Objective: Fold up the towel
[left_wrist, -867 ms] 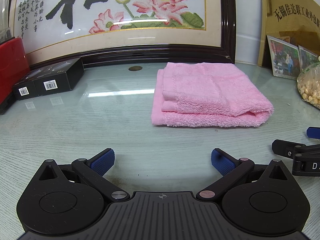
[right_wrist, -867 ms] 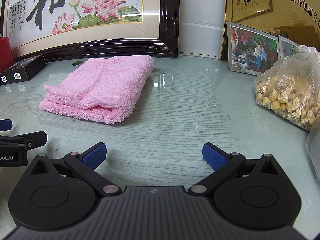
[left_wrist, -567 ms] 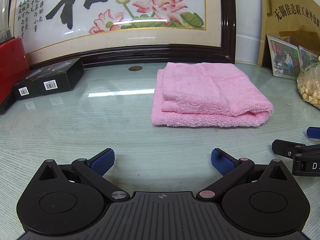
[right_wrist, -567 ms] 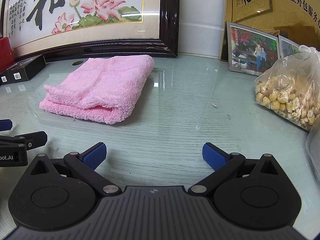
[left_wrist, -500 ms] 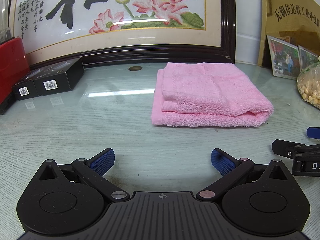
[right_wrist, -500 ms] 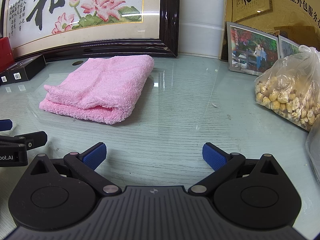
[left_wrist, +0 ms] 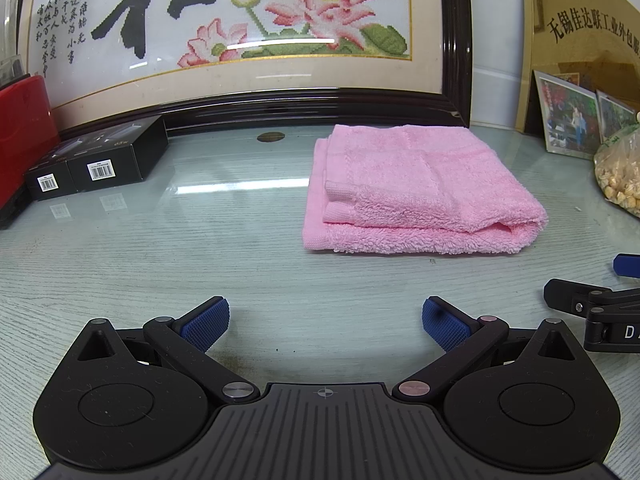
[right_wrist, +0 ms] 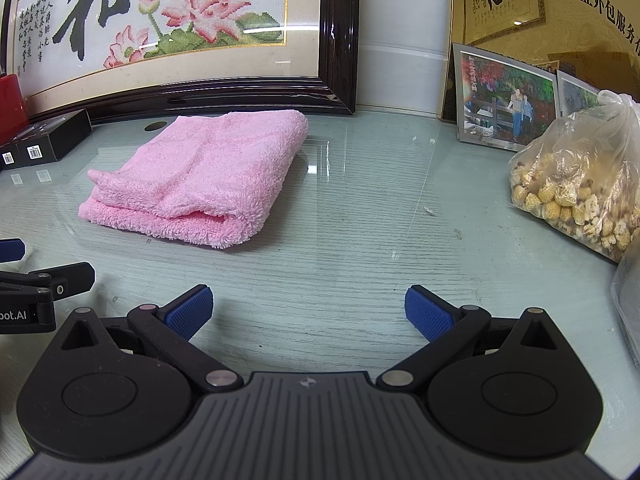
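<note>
Left wrist view: a glass-topped table (left_wrist: 160, 264) runs back to a framed picture (left_wrist: 240, 28) leaning behind it, black boxes (left_wrist: 100, 160) at left. The left gripper (left_wrist: 325, 322) tilts down over bare glass, jaws wide and empty; the folded pink towel (left_wrist: 416, 188) lies ahead, well apart

Right wrist view: the right gripper (right_wrist: 308, 312) also stands wide, empty; the towel (right_wrist: 200, 176) lies ahead-left, its rounded fold facing right, a bag (right_wrist: 580, 184) at right

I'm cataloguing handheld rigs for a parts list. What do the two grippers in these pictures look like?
Both look alike. The left gripper and right gripper each have a black ribbed body, two round black side housings, black linkage arms with silver pivot pins, and blue textured pads on the fingertips. White lettering marks the side of each. No cables, sleeves or hands show.
</note>
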